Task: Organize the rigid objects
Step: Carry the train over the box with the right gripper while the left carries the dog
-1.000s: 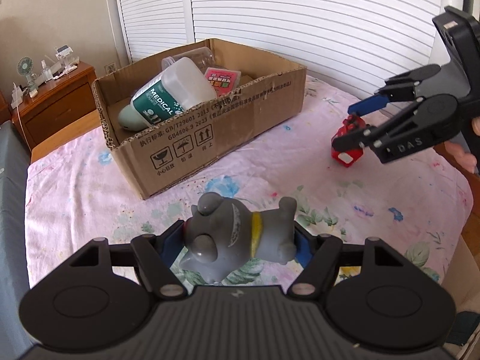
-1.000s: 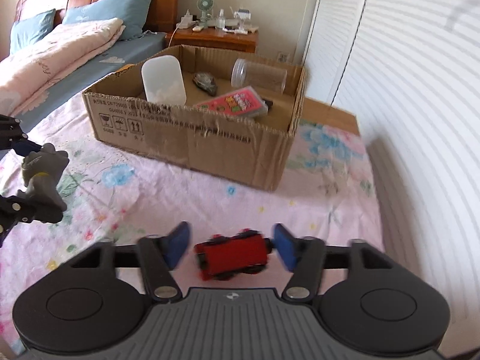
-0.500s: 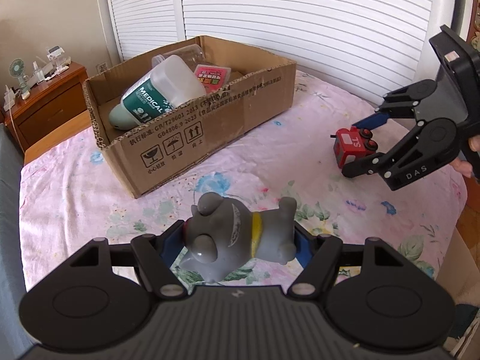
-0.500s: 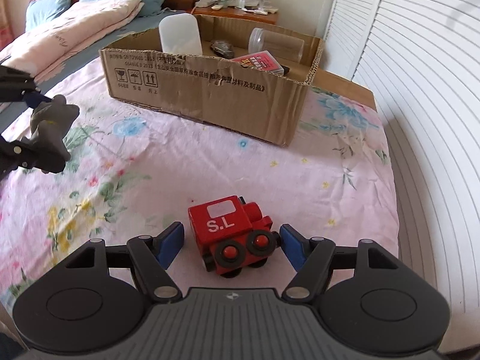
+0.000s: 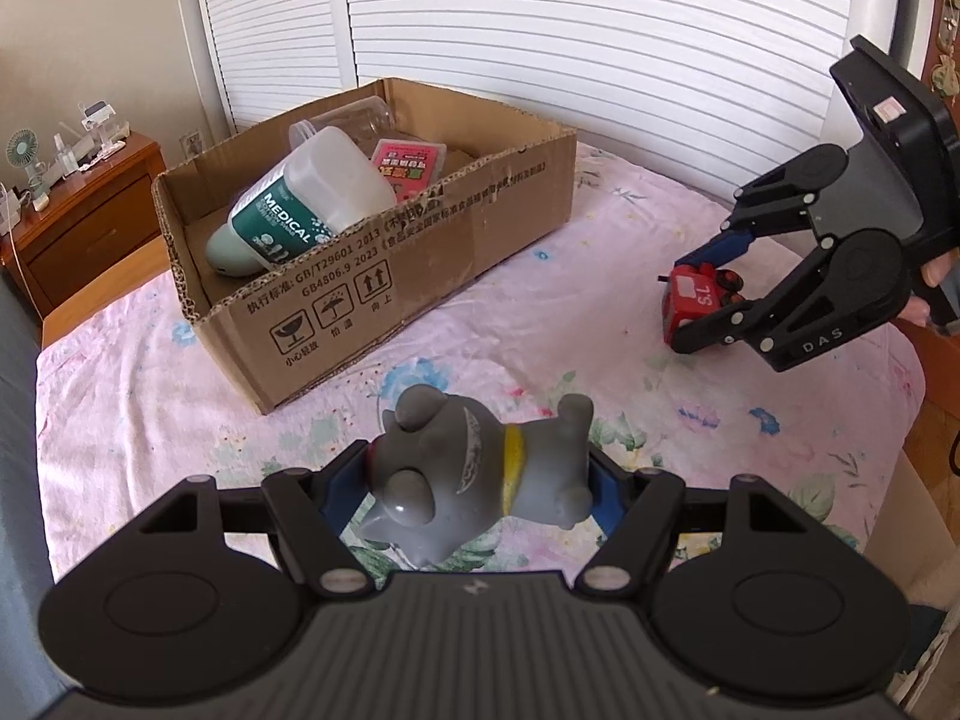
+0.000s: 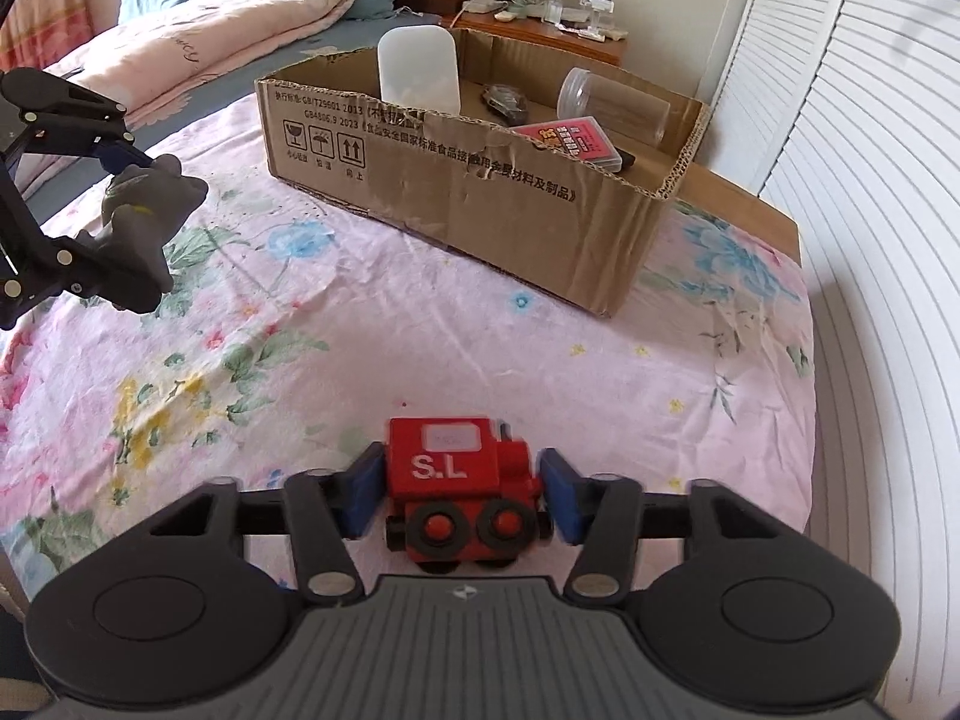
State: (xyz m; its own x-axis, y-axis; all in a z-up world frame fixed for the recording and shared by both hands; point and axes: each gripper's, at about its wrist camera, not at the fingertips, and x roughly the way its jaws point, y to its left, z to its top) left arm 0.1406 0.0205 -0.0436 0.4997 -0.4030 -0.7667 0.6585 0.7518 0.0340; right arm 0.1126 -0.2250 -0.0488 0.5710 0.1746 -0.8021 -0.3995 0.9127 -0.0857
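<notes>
My left gripper (image 5: 474, 495) is shut on a grey toy dog (image 5: 474, 480) with a yellow collar, held above the floral cloth; it also shows in the right wrist view (image 6: 144, 222). My right gripper (image 6: 459, 501) has its blue pads (image 6: 360, 495) against both sides of a red toy train (image 6: 462, 480) marked S.L, which rests on the cloth; the train also shows in the left wrist view (image 5: 696, 300). An open cardboard box (image 5: 384, 276) stands beyond both, holding a white medical bottle (image 5: 300, 204), a pink case (image 5: 408, 165) and a clear jar (image 6: 612, 102).
The pink floral cloth (image 6: 420, 330) covers the table. White louvred doors (image 5: 570, 30) stand behind it. A wooden nightstand (image 5: 78, 204) with a small fan stands at the far side, and a bed with pillows (image 6: 198, 30) lies beyond the box.
My right gripper has lowered over the train, set it on the cloth and closed its pads from a wide gap onto its sides. The left gripper still holds the dog.
</notes>
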